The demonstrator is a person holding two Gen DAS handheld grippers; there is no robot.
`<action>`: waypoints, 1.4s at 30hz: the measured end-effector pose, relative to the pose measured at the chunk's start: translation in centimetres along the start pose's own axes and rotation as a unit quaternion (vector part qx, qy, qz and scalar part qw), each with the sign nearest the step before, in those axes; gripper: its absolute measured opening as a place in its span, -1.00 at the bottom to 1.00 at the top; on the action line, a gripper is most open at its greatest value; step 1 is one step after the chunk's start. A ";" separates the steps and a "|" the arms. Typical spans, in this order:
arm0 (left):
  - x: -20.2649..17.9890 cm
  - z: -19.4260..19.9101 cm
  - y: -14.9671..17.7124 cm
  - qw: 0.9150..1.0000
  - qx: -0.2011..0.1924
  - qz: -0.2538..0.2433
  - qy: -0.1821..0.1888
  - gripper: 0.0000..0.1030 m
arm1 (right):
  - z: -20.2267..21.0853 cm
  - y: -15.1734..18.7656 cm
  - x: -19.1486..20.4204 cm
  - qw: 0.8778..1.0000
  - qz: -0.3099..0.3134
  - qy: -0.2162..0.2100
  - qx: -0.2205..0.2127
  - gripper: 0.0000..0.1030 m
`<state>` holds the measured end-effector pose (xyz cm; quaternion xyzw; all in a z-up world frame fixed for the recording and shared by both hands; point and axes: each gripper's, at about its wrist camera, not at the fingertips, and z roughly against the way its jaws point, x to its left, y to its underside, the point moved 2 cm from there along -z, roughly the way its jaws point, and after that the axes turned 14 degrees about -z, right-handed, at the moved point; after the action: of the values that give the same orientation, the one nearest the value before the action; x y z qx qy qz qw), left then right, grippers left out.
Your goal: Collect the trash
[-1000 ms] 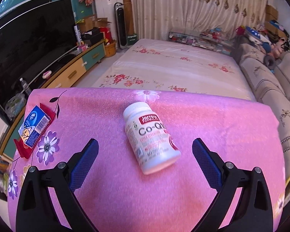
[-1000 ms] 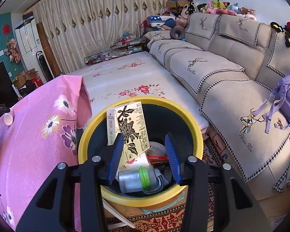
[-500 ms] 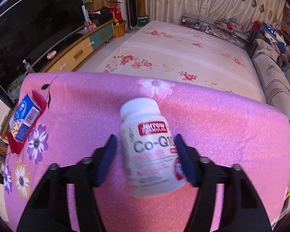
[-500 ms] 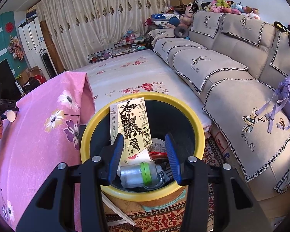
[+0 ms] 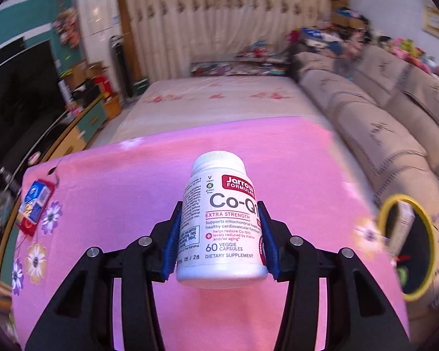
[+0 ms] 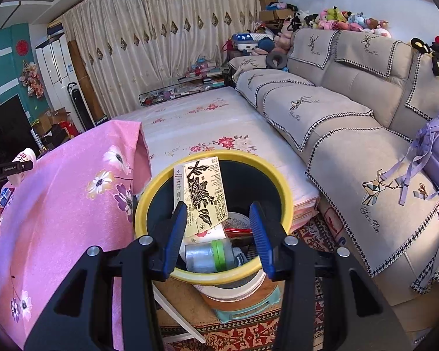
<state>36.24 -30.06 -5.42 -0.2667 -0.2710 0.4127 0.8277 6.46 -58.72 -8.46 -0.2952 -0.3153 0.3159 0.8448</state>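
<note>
Now the left gripper [image 5: 219, 234] clamps the pill bottle [image 5: 219, 222] upright; bin [image 5: 406, 248] off the table's right edge; right gripper [image 6: 218, 234] hovers there, released.

White supplement bottle [image 5: 222, 222] upright, clamped above pink cloth; yellow-rimmed bin [image 6: 281, 184] part-filled.

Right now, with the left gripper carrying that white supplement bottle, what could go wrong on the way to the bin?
1. The left gripper pinches the smooth white supplement bottle low on its body, so it may tip or slip.
2. The yellow-rimmed black bin already holds a tall cream carton leaning at the rim; the bottle could bounce off it.
3. The open right gripper hovers over the bin mouth and may block the drop.
</note>
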 end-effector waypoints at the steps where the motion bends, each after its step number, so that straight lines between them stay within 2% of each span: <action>1: -2.0 1.0 -0.2 1.000 -0.010 -0.014 0.015 -0.08 | 0.5 -0.1 -0.3 1.000 -0.001 0.000 -0.005 -0.17; 5: -10.1 3.7 -0.2 0.995 -0.030 -0.062 0.068 -0.08 | 2.6 -0.5 -1.9 1.000 -0.007 0.006 -0.024 -0.17; 7: -14.8 4.2 -0.5 0.990 -0.031 -0.089 0.100 -0.08 | 3.4 -0.7 -3.0 0.999 -0.014 0.009 -0.030 -0.17; 12: -25.2 3.6 -1.0 0.977 -0.017 -0.142 0.159 -0.08 | 4.3 -0.9 -5.1 0.999 -0.023 0.019 -0.033 -0.17; 15: -30.6 2.9 -0.9 0.969 -0.007 -0.167 0.182 -0.08 | 4.6 -1.0 -6.0 0.999 -0.027 0.026 -0.036 -0.17; 18: -34.5 1.2 -0.9 0.963 0.012 -0.181 0.200 -0.07 | 4.9 -1.2 -6.7 0.998 -0.031 0.029 -0.038 -0.17; 21: -36.0 -0.7 -0.9 0.962 0.020 -0.193 0.195 -0.04 | 4.9 -1.3 -6.9 0.998 -0.036 0.029 -0.038 -0.17; 22: -36.0 -1.2 -1.1 0.962 0.019 -0.194 0.190 0.18 | 4.9 -1.3 -6.9 0.998 -0.036 0.027 -0.037 -0.17; 24: -35.4 -1.4 -1.4 0.966 0.013 -0.188 0.177 0.43 | 4.8 -1.2 -6.5 0.998 -0.035 0.024 -0.036 -0.17; 27: -31.8 0.5 -1.9 0.970 -0.007 -0.171 0.175 0.47 | 5.0 -1.1 -5.7 0.999 -0.030 0.016 -0.035 -0.17; 31: -25.1 6.5 -1.2 0.976 -0.079 -0.142 0.145 0.82 | 5.7 -0.5 -3.9 0.999 -0.021 -0.007 -0.033 -0.17; 33: -21.0 10.6 0.2 0.978 -0.122 -0.124 0.115 0.91 | 6.3 0.0 -2.2 0.999 -0.010 -0.022 -0.032 -0.17; 36: -14.8 15.9 2.9 0.980 -0.159 -0.096 0.066 0.91 | 7.2 0.9 0.8 0.999 0.015 -0.045 -0.027 -0.17; 39: -8.9 20.5 6.3 0.982 -0.176 -0.061 0.012 0.91 | 8.3 1.7 3.6 0.997 0.038 -0.067 -0.028 -0.16; 42: -4.0 23.5 9.5 0.984 -0.172 -0.025 -0.028 0.91 | 9.6 2.6 5.9 0.995 0.052 -0.082 -0.033 -0.04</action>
<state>13.36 -23.29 4.02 -0.3866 -0.3671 0.3467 0.7717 2.19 -49.97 -2.21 -0.3117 -0.3781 0.3720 0.7883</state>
